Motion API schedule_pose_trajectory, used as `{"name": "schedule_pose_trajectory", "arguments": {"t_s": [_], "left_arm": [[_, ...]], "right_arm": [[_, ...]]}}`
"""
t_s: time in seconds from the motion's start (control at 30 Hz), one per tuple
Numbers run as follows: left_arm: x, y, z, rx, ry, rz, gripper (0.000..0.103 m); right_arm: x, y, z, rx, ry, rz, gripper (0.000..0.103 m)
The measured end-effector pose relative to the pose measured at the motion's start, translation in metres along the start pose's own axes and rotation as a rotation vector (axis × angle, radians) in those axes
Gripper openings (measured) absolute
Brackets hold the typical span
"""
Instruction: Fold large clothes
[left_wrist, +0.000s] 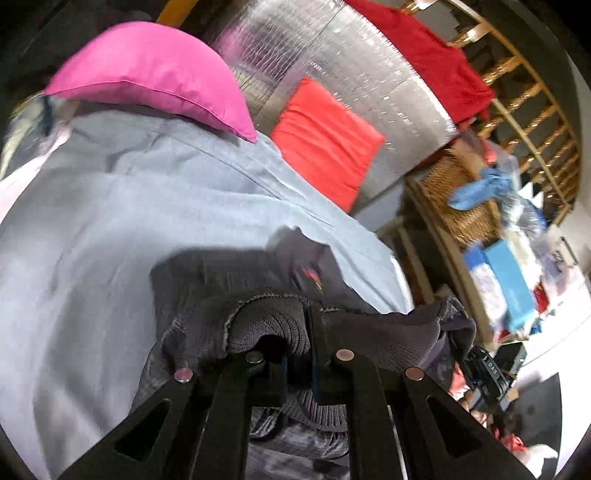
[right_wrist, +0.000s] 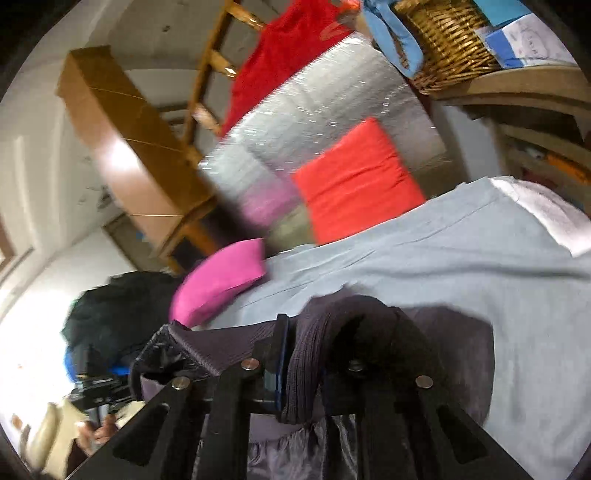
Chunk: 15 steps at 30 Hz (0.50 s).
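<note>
Left gripper (left_wrist: 295, 332) closing down on the ribbed hem of the dark grey garment (left_wrist: 266, 325), jaws nearly together with knit bunching thickly between and over the fingers. Right gripper (right_wrist: 295, 354) likewise clamping the same dark grey garment (right_wrist: 369, 332) at a ribbed band, fingers close together with folds of cloth filling the gap.

Garment hanging from both grippers just above the bed, spreading sideways between the two holds, its shiny lining sagging below the fingers in both views; exact long axis hard to tell through the bunching and blur.

Lying beneath it, a light blue sheet (left_wrist: 110, 221) covering the bed. Resting at the sheet's far edge, a pink pillow (left_wrist: 147, 74), with an orange-red cushion (left_wrist: 325, 140) leaning beside it against a silver quilted panel (left_wrist: 332, 66).

Showing only in the left wrist view: a small red mark on the garment's upper part and a blue box (left_wrist: 509, 280) among clutter at the right. Showing only in the right wrist view: a wooden cabinet (right_wrist: 122, 140), a dark pile of clothes (right_wrist: 118, 317) near the pink pillow (right_wrist: 218, 280), and a white patch of bedding (right_wrist: 546, 210) at the sheet's edge. Appearing in both: a wicker basket (right_wrist: 447, 40) and a red blanket (right_wrist: 291, 51).
</note>
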<state>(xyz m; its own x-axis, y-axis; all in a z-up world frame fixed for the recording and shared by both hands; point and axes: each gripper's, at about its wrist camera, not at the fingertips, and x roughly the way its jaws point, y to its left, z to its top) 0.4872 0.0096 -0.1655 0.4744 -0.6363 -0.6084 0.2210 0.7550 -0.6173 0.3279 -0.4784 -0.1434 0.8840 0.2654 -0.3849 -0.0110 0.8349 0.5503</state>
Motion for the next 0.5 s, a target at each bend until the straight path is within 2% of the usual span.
{"name": "schedule_pose_trajectory", "arguments": {"t_s": [0.1,0.17,0.33,0.5], "left_arm": [[0.051,0.013,0.035,-0.026,0.021,0.000,0.009],[0.082,0.032,0.053,-0.080,0.036,-0.014,0.010],[0.137,0.065,0.060,-0.120,0.067,-0.011,0.010],[0.166,0.094,0.050,-0.166,0.074,-0.045,0.013]], "right_arm": [[0.054,-0.009,0.017,-0.047,0.011,-0.124,0.014],[0.087,-0.027,0.025,-0.026,0.034,-0.168,0.014],[0.137,-0.075,0.033,0.045,0.047,-0.246,0.013],[0.161,-0.119,0.025,0.154,0.036,-0.321,0.014]]}}
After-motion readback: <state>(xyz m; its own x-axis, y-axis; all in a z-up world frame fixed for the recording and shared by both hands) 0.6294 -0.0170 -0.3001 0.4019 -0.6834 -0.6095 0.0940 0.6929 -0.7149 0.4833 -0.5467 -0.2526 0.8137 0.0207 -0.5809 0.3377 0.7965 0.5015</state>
